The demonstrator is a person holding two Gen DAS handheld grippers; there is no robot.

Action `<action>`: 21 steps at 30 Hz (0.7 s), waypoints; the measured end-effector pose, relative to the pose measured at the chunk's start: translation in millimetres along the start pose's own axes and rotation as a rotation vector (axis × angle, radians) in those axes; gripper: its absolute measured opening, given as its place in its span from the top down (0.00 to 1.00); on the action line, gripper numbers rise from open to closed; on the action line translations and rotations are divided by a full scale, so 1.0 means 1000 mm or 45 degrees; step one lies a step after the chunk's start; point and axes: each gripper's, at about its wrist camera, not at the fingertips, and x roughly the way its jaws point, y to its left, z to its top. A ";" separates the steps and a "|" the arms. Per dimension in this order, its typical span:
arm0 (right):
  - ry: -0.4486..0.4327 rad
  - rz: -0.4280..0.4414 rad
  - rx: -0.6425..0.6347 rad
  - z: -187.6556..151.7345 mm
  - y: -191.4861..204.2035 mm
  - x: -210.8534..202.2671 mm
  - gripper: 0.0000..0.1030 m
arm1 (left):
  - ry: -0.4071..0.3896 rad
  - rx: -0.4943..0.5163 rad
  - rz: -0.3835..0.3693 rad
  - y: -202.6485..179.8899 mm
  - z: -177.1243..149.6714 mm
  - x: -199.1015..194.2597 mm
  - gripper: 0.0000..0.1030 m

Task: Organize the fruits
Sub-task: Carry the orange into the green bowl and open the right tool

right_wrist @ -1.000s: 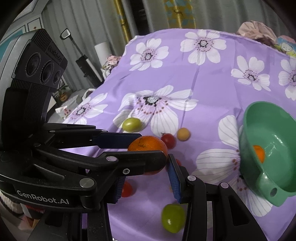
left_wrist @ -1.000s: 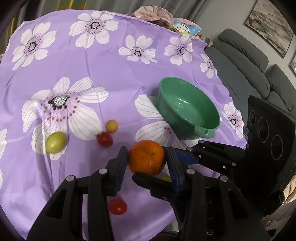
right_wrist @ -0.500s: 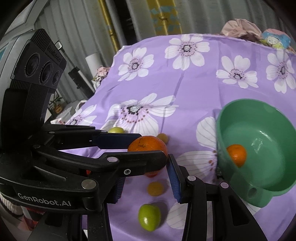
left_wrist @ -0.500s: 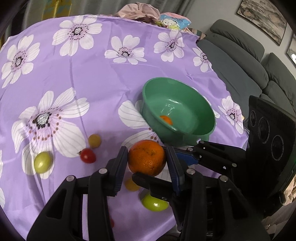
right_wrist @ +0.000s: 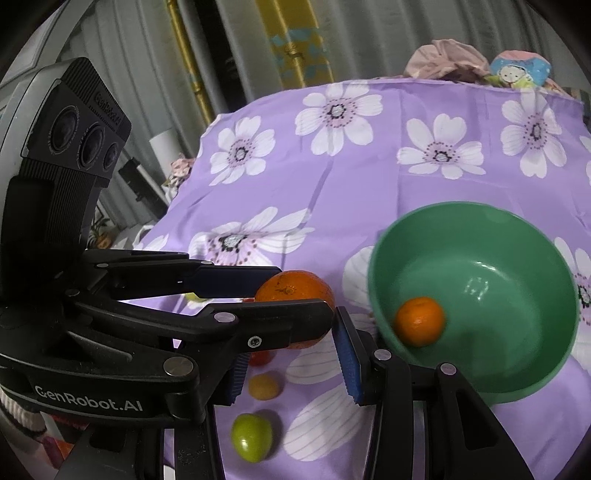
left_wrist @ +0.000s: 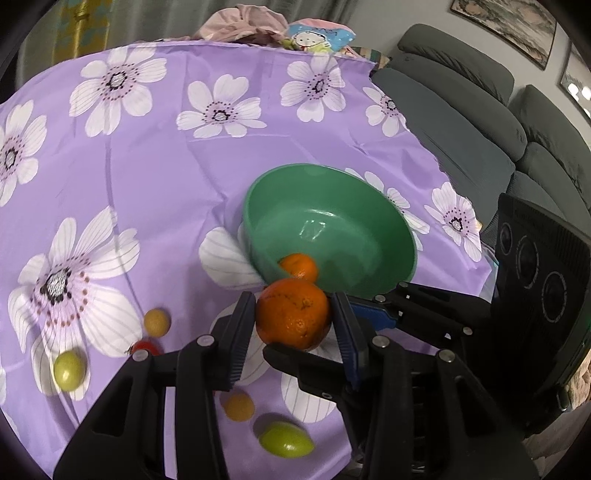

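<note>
My left jaws [left_wrist: 292, 301] are clamped on the large orange [left_wrist: 295, 321], one pad on each side, and my right jaws [right_wrist: 291, 350] close on the same fruit crosswise: one right finger lies under it and the other is against its side. The near right pad is mostly hidden behind my left finger, so its contact is hard to see. Below the jaws, on the purple flowered cloth [left_wrist: 166, 184], lie a green fruit [right_wrist: 251, 437] and a small yellow-orange fruit [right_wrist: 263, 386]. A red tomato [right_wrist: 260, 357] is half covered by my fingers. To the left lie a second green fruit [left_wrist: 68, 369] and another small yellow one [left_wrist: 157, 322]. Just beyond the held orange stands the green bowl [right_wrist: 517, 258], its near rim cut off by the orange, with a smaller orange [right_wrist: 419, 321] inside. At the far edge lie a pink bundle [left_wrist: 243, 18] and a cartoon packet [left_wrist: 319, 37]; a grey sofa [left_wrist: 461, 122] is beside the table.
</note>
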 end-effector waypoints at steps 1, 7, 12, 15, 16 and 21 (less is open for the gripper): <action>-0.005 -0.006 0.005 0.000 -0.002 -0.001 0.57 | 0.002 0.010 0.000 -0.002 0.002 0.002 0.59; -0.035 -0.034 0.034 0.003 -0.014 -0.006 0.57 | 0.005 0.051 -0.010 -0.009 0.014 0.010 0.59; -0.059 -0.063 0.051 0.006 -0.022 -0.009 0.57 | -0.008 0.087 -0.020 -0.014 0.023 0.017 0.59; -0.072 -0.078 0.056 0.009 -0.028 -0.010 0.57 | -0.014 0.100 -0.027 -0.016 0.028 0.022 0.59; -0.077 -0.085 0.060 0.010 -0.030 -0.010 0.57 | -0.015 0.104 -0.030 -0.016 0.031 0.024 0.59; -0.078 -0.103 0.082 0.013 -0.042 -0.007 0.57 | 0.002 0.105 -0.041 -0.016 0.038 0.036 0.59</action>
